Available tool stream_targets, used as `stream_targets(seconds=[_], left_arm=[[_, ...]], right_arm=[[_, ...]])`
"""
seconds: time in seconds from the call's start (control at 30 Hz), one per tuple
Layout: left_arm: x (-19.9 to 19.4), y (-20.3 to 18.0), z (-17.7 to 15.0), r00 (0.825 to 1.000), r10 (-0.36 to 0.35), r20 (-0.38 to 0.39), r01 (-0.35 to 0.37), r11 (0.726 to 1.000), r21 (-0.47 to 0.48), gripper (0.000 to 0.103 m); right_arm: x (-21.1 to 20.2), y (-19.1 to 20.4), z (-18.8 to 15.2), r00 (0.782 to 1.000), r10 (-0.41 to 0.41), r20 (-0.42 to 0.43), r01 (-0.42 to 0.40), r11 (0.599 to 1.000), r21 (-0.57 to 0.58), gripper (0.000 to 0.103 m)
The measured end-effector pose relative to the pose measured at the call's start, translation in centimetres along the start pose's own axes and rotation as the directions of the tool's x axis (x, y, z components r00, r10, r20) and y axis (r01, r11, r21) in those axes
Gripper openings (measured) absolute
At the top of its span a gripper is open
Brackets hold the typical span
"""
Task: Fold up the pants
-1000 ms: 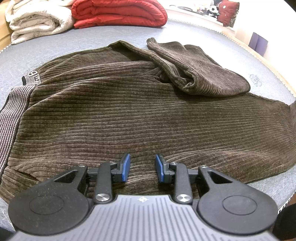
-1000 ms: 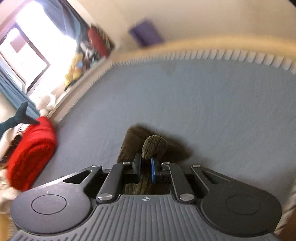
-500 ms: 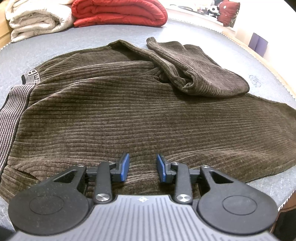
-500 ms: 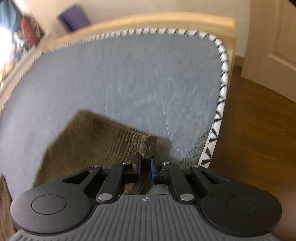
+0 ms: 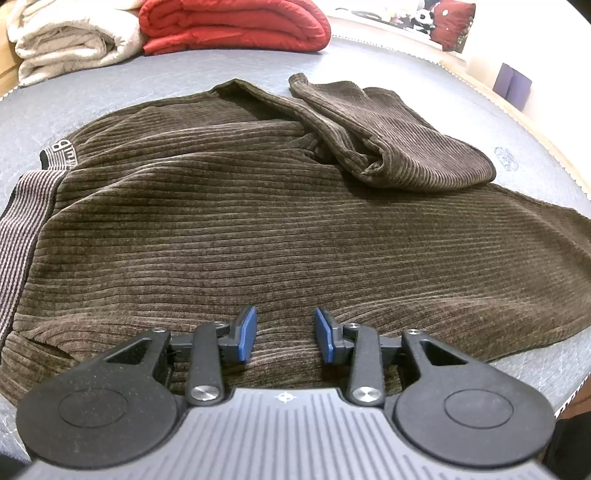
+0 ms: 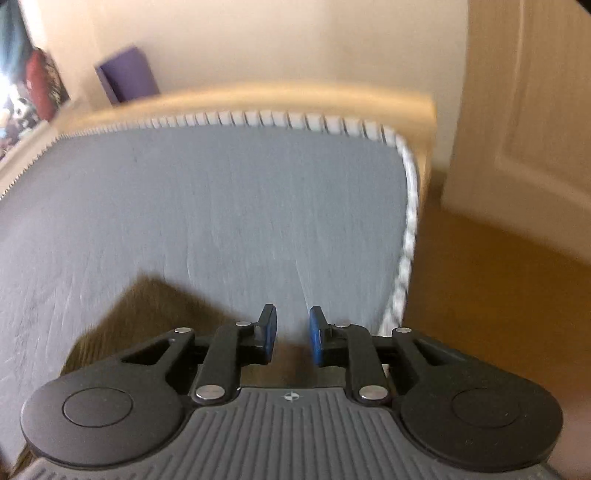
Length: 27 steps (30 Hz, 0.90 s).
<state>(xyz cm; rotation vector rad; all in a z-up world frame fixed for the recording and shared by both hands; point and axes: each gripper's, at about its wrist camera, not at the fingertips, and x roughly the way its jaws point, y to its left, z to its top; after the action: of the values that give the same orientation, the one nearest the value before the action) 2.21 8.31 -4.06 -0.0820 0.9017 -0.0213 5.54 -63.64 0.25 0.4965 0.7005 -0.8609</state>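
Brown corduroy pants (image 5: pixel 258 221) lie spread on the grey mattress (image 5: pixel 147 85), with the striped waistband (image 5: pixel 22 221) at the left. One leg is bunched and folded back at the upper right (image 5: pixel 388 140). My left gripper (image 5: pixel 284 334) is open and empty, low over the near edge of the pants. In the right wrist view my right gripper (image 6: pixel 291 332) is open and empty. The end of a pant leg (image 6: pixel 147 310) lies on the mattress (image 6: pixel 221 203) just below and left of it. The view is blurred.
A folded red blanket (image 5: pixel 236 22) and a cream blanket (image 5: pixel 70 33) lie at the mattress's far side. The mattress corner and its patterned edge (image 6: pixel 406 229) are right of my right gripper. Beyond are wooden floor (image 6: pixel 498 295) and a door (image 6: pixel 528 110).
My right gripper carried the pant leg end out toward the mattress corner, then opened and let it go. My left gripper has barely moved and stays open.
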Motion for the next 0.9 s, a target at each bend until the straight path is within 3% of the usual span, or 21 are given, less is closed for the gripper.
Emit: stream_targets(seconds=[0.07, 0.13, 0.2, 0.37, 0.57, 0.63, 0.7, 0.73, 0.8, 0.87, 0.9], left_arm=[[0.0, 0.0, 0.0, 1.0, -0.001, 0.002, 0.001, 1.0, 0.004, 0.039], [0.0, 0.0, -0.1, 1.0, -0.001, 0.004, 0.001, 1.0, 0.007, 0.039], [-0.1, -0.1, -0.1, 1.0, 0.003, 0.006, -0.003, 1.0, 0.011, 0.039], [-0.1, -0.3, -0.2, 1.0, 0.017, 0.015, -0.018, 1.0, 0.014, 0.039], [0.0, -0.5, -0.3, 0.999, 0.033, 0.024, -0.034, 0.999, 0.003, 0.04], [0.0, -0.6, -0.3, 0.999, 0.041, 0.027, -0.041, 0.999, 0.002, 0.04], [0.1, -0.7, -0.3, 0.998, 0.047, 0.03, -0.047, 0.999, -0.002, 0.041], [0.1, -0.7, -0.3, 0.998, 0.049, 0.03, -0.049, 0.999, -0.003, 0.041], [0.1, -0.8, -0.3, 0.998, 0.053, 0.031, -0.053, 0.999, -0.005, 0.041], [0.1, -0.9, -0.3, 0.998, 0.055, 0.03, -0.055, 0.998, -0.006, 0.041], [0.1, -0.9, -0.3, 0.998, 0.055, 0.029, -0.054, 0.998, -0.007, 0.041]], right_arm=[[0.6, 1.0, 1.0, 0.997, 0.068, 0.03, -0.067, 0.997, -0.036, 0.023], [1.8, 2.0, 1.4, 0.989, 0.145, 0.024, -0.143, 0.987, -0.075, 0.043], [3.7, 3.1, 1.5, 0.972, 0.23, -0.039, -0.233, 0.968, -0.099, 0.054], [7.7, 5.0, 2.3, 0.942, 0.31, -0.13, -0.325, 0.938, -0.123, 0.056], [9.2, 6.7, 3.2, 0.912, 0.358, -0.202, -0.387, 0.913, -0.128, 0.058], [8.9, 7.3, 3.3, 0.902, 0.369, -0.223, -0.404, 0.905, -0.135, 0.04], [8.5, 7.4, 3.4, 0.905, 0.372, -0.209, -0.406, 0.899, -0.161, 0.029], [8.0, 7.3, 3.6, 0.904, 0.386, -0.187, -0.416, 0.893, -0.171, 0.018], [6.3, 7.5, 3.9, 0.898, 0.428, -0.099, -0.44, 0.877, -0.194, 0.012], [3.7, 7.1, 4.3, 0.877, 0.479, 0.038, -0.457, 0.857, -0.238, 0.012], [2.6, 7.0, 4.3, 0.884, 0.449, 0.129, -0.404, 0.873, -0.274, 0.0]])
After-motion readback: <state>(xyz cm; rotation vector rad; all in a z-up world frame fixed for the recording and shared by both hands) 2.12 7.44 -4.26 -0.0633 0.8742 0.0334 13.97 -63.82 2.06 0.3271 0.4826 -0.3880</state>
